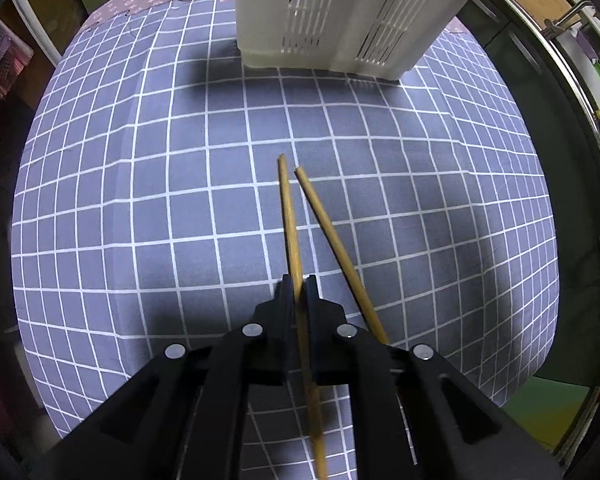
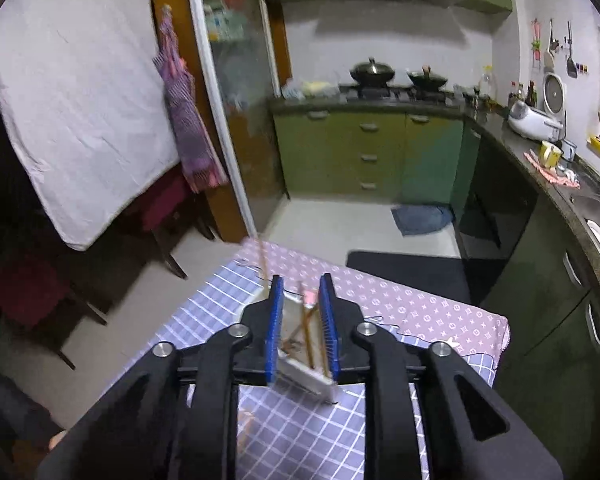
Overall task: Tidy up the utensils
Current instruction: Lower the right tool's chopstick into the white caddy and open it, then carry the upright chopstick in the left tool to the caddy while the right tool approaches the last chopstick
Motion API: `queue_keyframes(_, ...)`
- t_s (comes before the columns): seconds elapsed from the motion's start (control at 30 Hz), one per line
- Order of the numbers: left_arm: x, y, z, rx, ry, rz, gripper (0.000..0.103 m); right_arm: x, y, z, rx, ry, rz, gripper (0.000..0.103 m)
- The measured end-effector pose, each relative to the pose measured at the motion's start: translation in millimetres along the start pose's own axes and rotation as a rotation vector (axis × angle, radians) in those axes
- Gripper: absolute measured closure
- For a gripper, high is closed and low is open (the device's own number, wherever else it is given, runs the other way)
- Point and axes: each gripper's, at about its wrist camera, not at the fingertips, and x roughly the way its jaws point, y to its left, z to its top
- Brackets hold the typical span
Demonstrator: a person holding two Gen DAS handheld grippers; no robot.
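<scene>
1. Checked tablecloth (image 1: 180,200) covers the surface under both grippers.
2. Left gripper (image 1: 299,282) clamps one chopstick (image 1: 287,208); a second chopstick (image 1: 332,236) runs just right of the jaws, its lower end hidden.
3. Right gripper (image 2: 302,284) stands parted above the white utensil holder (image 2: 304,372); blurred sticks inside, probably chopsticks.

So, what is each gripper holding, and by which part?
The left gripper pinches one wooden chopstick partway along its length. The right gripper holds nothing; its jaws stand apart above the white utensil basket.
</scene>
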Motion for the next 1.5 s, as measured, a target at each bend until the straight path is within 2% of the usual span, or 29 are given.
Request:
queue_keyframes(0.1,-4.8,3.4,0.5,-0.002,-0.011,-0.006,0.097,-36.2,15.4,-21.2,-0.026,-0.033,0.01,0.068)
queue_keyframes(0.17,-11.0,6.3,-0.4,-0.002,-0.025,-0.01,0.097,-54.8,23.7,-39.3,-0.039,-0.034,0.0,0.056)
queue_keyframes(0.3,-28.3,11.2,-6.6,-0.005,-0.072,-0.029,0.097,-75.0,34.7,-81.0,-0.06,-0.004,-0.018,0.047)
queue_keyframes(0.37,-40.1,13.4,-10.6,-0.002,-0.107,-0.028,0.097,-73.4,36.1,-107.5,-0.058,0.047,-0.019,0.04)
queue_keyframes(0.47,-58.6,16.4,-17.9,0.003,-0.162,-0.03,0.097,-57.8,33.5,-144.9,-0.035,0.14,-0.006,0.038)
queue_keyframes(0.53,-69.3,15.6,-22.1,0.009,-0.202,-0.028,0.097,-36.6,28.9,-169.6,-0.009,0.234,0.004,0.038)
queue_keyframes(0.67,-91.2,8.2,-31.4,0.037,-0.302,-0.006,0.097,6.6,18.7,-206.0,0.068,0.413,0.034,0.038)
queue_keyframes(0.73,-100.9,5.9,-37.3,0.053,-0.347,0.001,0.097,20.8,14.3,-218.7,0.108,0.466,0.05,0.038)
queue_keyframes(0.9,-118.8,5.0,-45.7,0.088,-0.428,0.006,0.097,39.9,20.4,-230.6,0.104,0.505,0.077,0.035)
queue_keyframes(1.13,-135.7,1.8,-56.5,0.123,-0.512,0.003,0.097,62.0,32.0,-230.9,0.07,0.572,0.092,0.033)
queue_keyframes(1.5,-148.5,4.1,-54.8,0.142,-0.567,-0.001,0.097,68.6,36.4,-237.1,0.068,0.62,0.089,0.033)
